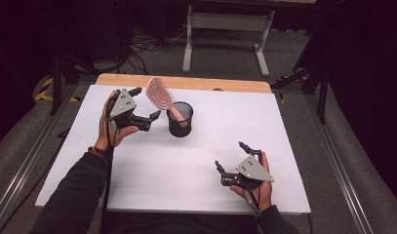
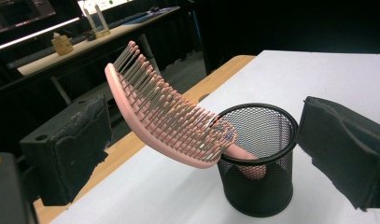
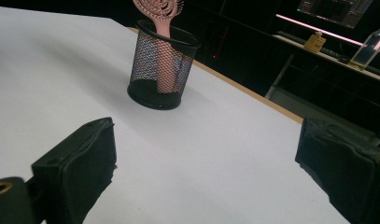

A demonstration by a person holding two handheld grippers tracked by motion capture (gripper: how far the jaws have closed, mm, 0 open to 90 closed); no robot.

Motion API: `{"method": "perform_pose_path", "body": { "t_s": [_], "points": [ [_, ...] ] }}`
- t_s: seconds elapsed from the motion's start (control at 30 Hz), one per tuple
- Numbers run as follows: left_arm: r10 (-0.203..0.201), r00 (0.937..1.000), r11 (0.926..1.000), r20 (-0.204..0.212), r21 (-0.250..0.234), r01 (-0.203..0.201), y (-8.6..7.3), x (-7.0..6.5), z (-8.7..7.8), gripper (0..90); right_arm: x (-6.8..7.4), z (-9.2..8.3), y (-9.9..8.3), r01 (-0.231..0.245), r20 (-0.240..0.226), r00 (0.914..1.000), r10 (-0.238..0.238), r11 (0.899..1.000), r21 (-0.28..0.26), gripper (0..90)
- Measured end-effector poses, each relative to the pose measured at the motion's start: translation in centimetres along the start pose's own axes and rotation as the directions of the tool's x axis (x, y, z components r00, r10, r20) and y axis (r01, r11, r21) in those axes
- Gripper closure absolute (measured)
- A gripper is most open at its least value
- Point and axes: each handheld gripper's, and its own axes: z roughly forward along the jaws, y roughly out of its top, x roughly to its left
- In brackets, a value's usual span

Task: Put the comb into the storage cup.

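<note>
A pink hairbrush (image 1: 158, 92) stands handle-down in a black mesh cup (image 1: 180, 119) and leans left over the rim, bristles facing away from my left gripper. That left gripper (image 1: 147, 102) is open just left of the cup, one jaw on either side of the brush head without touching it. In the left gripper view the brush (image 2: 169, 121) and cup (image 2: 257, 182) sit between the spread jaws of the gripper (image 2: 211, 144). My right gripper (image 1: 230, 155) rests open near the front right, nothing in it. The right gripper view looks past its jaws (image 3: 206, 158) to the cup (image 3: 159, 70) and brush (image 3: 158, 9).
The cup stands on a white board (image 1: 186, 165) over a wooden table whose far edge (image 1: 186, 82) shows. A desk frame (image 1: 225, 22) stands on the floor behind. Metal rails (image 1: 332, 161) run along both sides.
</note>
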Motion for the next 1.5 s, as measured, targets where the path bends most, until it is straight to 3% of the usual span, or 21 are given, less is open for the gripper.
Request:
{"method": "perform_pose_path", "body": {
  "t_s": [0.53, 1.27, 1.5],
  "points": [
    [0.037, 0.9991, 0.9991, 0.019, -0.02, -0.036, 0.2, -0.5, -1.7, 4.1, 0.0, 0.0, 0.0, 0.006, -0.001, 1.0, -0.006, 1.0, 0.001, 5.5],
    [0.085, 0.9955, 0.9955, 0.042, -0.047, -0.083, -0.5, -2.7, -3.7, 4.4, 0.1, 0.0, 0.1, 0.013, -0.006, 0.9999, -0.013, 1.0, -0.002, 5.5],
    [0.081, 0.9953, 0.9955, 0.053, -0.054, -0.078, -1.0, -3.2, -4.1, 4.4, 0.1, 0.0, 0.1, 0.015, -0.006, 0.9999, -0.015, 1.0, -0.005, 5.6]
  ]
}}
